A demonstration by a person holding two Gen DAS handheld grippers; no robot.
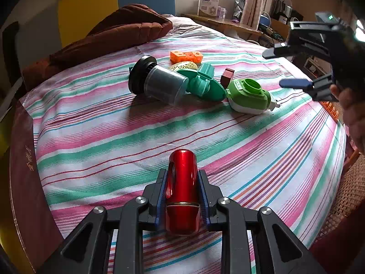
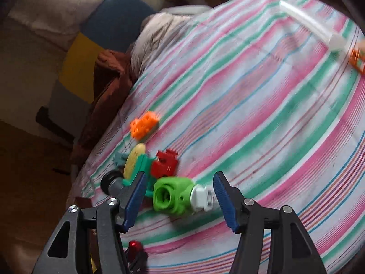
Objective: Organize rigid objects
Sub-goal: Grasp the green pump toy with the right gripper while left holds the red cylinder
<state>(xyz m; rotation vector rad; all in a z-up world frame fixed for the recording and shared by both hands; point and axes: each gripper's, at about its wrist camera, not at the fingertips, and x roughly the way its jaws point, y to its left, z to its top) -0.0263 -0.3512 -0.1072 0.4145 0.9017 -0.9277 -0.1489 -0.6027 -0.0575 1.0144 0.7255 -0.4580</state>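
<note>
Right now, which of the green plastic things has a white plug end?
The lime-green round device with the open ring on top; its base and plug are white. The teal piece beside it is all one colour.

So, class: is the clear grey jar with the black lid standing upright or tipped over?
Tipped over. The jar lies on its side on the striped cloth.

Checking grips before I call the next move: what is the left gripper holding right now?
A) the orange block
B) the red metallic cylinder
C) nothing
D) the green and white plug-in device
B: in the left wrist view the left gripper has its blue pads pressed on both sides of the red metallic cylinder, above the striped cloth.
</note>
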